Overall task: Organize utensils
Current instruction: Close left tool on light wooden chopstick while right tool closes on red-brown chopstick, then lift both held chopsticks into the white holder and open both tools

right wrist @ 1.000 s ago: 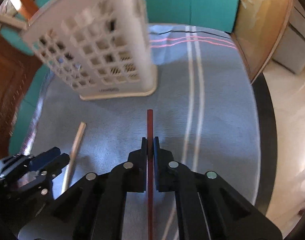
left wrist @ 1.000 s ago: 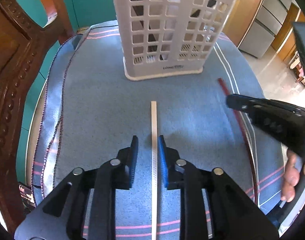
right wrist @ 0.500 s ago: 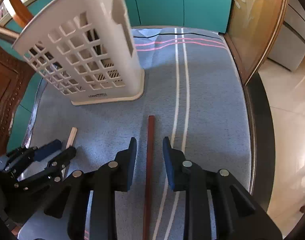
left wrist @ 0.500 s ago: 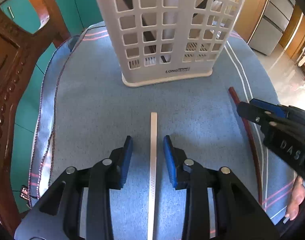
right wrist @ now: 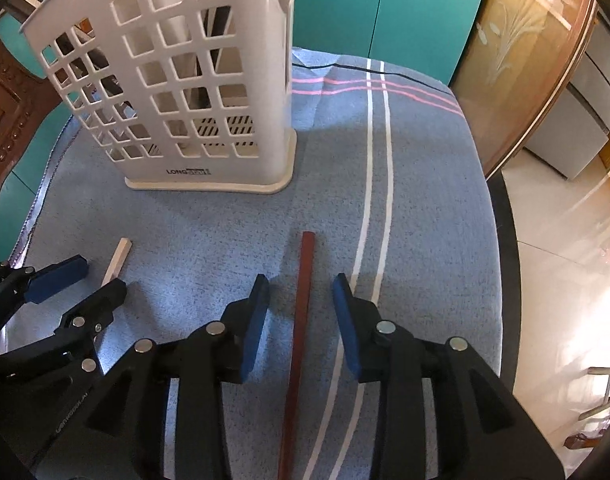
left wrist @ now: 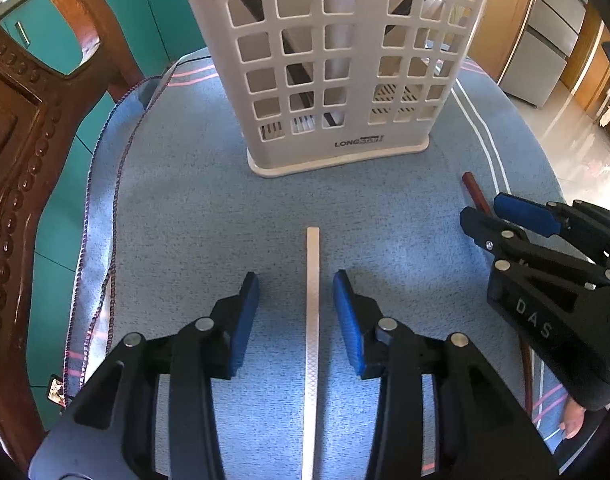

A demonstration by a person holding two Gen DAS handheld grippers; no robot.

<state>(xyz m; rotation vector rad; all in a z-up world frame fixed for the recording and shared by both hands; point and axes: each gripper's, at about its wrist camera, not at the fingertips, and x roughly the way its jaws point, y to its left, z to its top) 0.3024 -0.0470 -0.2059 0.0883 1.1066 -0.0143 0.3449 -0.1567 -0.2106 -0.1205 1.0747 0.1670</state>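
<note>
Left gripper held wide open astride white chopstick, lying flat on desk, long axis parallel to fingers. Right gripper likewise spread over red chopstick. Holder stood ahead.

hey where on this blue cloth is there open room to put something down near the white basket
Bare cloth lies between the basket foot and the far ends of the white chopstick and red chopstick. Another free strip runs to the basket's right, along the white stripes. Nearer in it is crowded: the left gripper and right gripper each straddle a chopstick.
</note>
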